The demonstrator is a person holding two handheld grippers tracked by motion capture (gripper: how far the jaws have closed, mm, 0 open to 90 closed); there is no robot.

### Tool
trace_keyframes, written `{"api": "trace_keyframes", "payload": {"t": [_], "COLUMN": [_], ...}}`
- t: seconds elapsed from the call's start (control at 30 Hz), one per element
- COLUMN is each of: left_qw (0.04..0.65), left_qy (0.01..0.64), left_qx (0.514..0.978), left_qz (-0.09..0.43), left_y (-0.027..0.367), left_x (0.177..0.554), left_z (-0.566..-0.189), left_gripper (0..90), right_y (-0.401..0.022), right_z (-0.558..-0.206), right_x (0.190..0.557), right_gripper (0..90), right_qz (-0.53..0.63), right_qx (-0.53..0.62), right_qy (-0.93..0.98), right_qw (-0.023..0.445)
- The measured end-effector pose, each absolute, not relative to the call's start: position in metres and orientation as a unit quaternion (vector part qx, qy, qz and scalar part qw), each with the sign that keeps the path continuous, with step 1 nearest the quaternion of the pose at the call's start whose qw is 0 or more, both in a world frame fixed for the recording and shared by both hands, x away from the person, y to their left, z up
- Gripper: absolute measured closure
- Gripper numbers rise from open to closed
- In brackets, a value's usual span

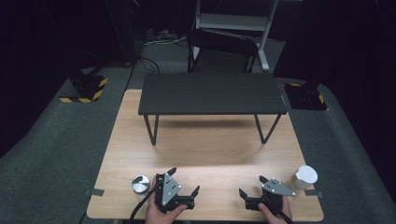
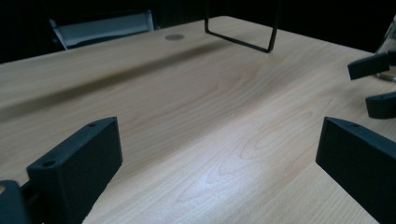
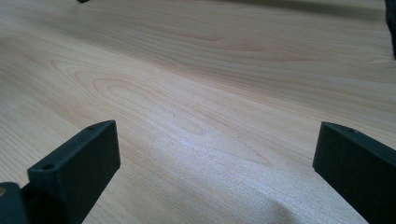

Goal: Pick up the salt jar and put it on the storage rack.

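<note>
1. The tin is a small round metal piece with a brushed, shiny top. It sits at the near left of the table, just left of the left gripper; its side wall is too small to make out.
2. The left gripper is black with a grey three-cornered plate on top, and a hand cut off by the bottom edge holds it. Its jaws stand wide apart and hold nothing; pale wood grain lies between them in the left gripper view.
3. The table is light wood with a smooth, faintly glossy grain. A low black shelf on thin wire legs stands across its far half.
4. The right gripper matches the left one, and its hand is also cropped at the bottom. Its jaws are spread wide and empty over bare wood in the right gripper view.
5. The jar is a clear, rounded vessel with a white lid, at the near right edge, just right of the right gripper. Its contents are hard to make out.
</note>
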State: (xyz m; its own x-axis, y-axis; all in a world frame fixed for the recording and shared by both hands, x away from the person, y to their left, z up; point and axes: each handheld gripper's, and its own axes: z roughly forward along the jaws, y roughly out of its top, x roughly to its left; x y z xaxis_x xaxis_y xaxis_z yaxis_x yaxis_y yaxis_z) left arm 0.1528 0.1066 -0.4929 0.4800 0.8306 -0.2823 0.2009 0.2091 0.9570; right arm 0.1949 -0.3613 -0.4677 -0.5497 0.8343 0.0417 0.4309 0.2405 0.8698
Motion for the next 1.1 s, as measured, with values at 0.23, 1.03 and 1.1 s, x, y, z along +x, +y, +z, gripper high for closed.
{"api": "trace_keyframes", "payload": {"t": [0.23, 1.03, 1.1], "left_qw": [0.64, 0.627, 0.628], "left_qy": [0.445, 0.498, 0.506], "left_qx": [0.567, 0.509, 0.499], "left_qz": [0.266, 0.317, 0.318], "left_y": [0.121, 0.183, 0.186], "left_x": [0.143, 0.108, 0.107], "left_z": [-0.482, -0.504, -0.512], "left_gripper": [0.8, 0.8, 0.8], "right_y": [-0.362, -0.361, -0.361], "right_z": [-0.468, -0.468, -0.468], "right_x": [0.194, 0.194, 0.193], "right_gripper": [0.5, 0.5, 0.5], "right_qz": [0.453, 0.453, 0.453], "right_qx": [0.419, 0.416, 0.416], "right_qy": [0.754, 0.756, 0.756], "right_qw": [0.223, 0.224, 0.225]}}
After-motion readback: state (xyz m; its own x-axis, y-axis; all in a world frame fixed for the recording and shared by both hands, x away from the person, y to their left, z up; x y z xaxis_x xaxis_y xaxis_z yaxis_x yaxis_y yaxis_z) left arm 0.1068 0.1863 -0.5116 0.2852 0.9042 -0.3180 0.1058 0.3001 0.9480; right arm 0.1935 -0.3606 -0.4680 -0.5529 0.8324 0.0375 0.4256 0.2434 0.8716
